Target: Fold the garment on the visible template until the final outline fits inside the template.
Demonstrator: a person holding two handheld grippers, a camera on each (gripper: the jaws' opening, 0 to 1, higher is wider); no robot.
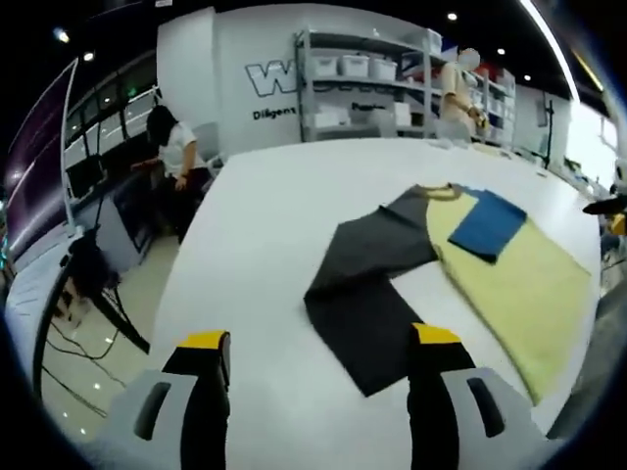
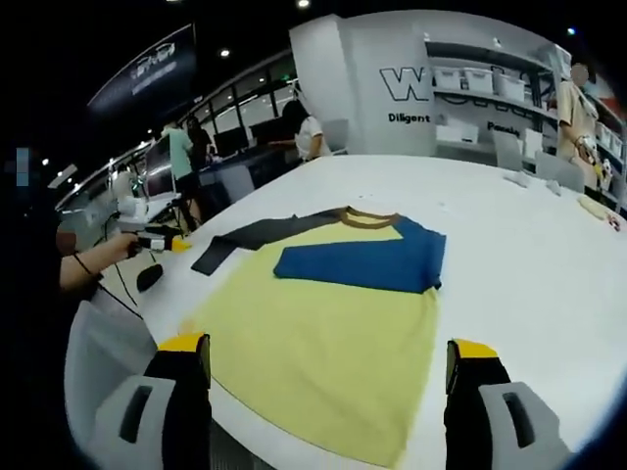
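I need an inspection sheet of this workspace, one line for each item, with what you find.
Surface: white table, large, bare around the shirt.
Job's things: yellow shirt lying flat, dark sleeve spread out, blue sleeve folded over the chest; template cannot be told.
Clutter: small items at the far table edge, too small to name.
Grippers: left gripper open, empty; right gripper open, empty.
Cables: black cables on the floor.
Surroundings: shelving with bins, people standing nearby.

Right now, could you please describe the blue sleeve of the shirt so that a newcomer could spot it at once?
Start at the big white table, where a yellow T-shirt lies flat. The blue sleeve is folded inward across its chest, just below the brown collar. The dark grey sleeve, by contrast, stretches out past the shirt's edge onto the table.
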